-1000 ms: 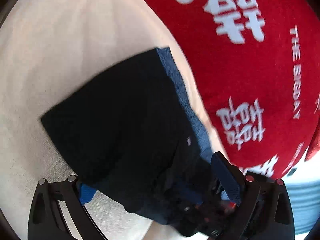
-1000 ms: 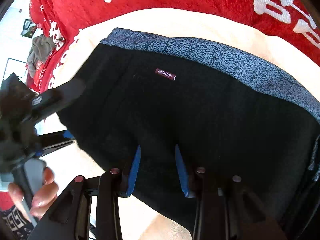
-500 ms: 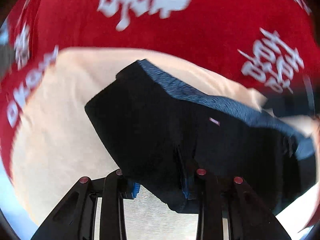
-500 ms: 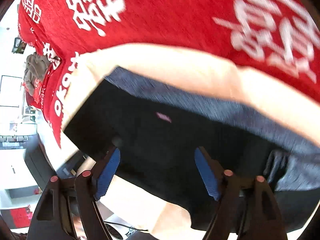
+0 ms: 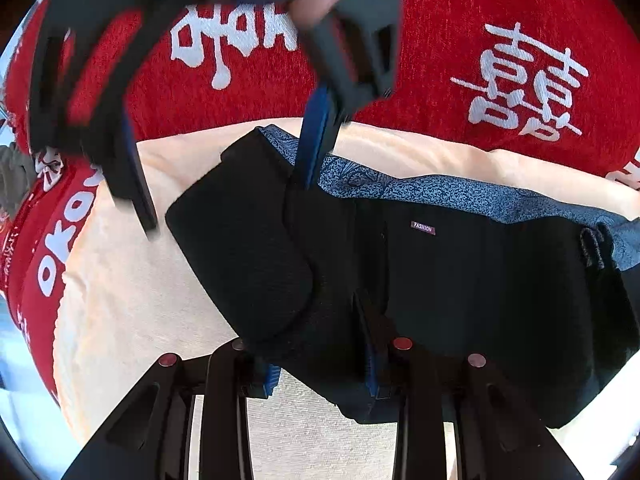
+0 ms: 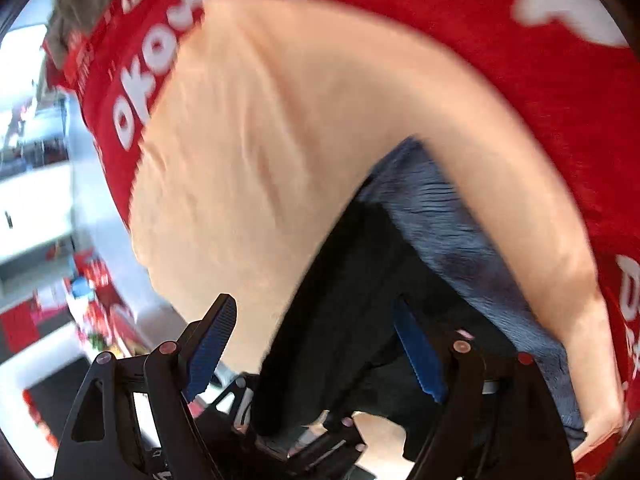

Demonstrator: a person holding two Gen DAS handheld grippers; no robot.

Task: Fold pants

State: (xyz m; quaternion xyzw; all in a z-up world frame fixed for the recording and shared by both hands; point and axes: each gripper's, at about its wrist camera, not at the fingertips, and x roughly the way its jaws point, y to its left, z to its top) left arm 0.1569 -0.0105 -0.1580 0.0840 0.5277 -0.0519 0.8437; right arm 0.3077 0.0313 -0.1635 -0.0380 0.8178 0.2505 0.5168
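Black pants [image 5: 460, 280] lie folded on a cream cloth [image 5: 132, 312], their blue speckled waistband [image 5: 440, 194] along the far edge and a small "FASHION" label [image 5: 423, 227] near the middle. The pants' left end is doubled over into a thick rounded flap [image 5: 240, 248]. The left gripper [image 5: 320, 372] is clamped on the near edge of the pants, its blue pads pressing the black fabric. The right gripper [image 6: 316, 348] stands wide apart, its jaws having just been opening, with one blue pad over the cloth and one over the pants (the right wrist view is blurred). Bare cream cloth lies to the left and in front of the pants. A red blanket with white characters [image 5: 520, 60] borders the cloth beyond.
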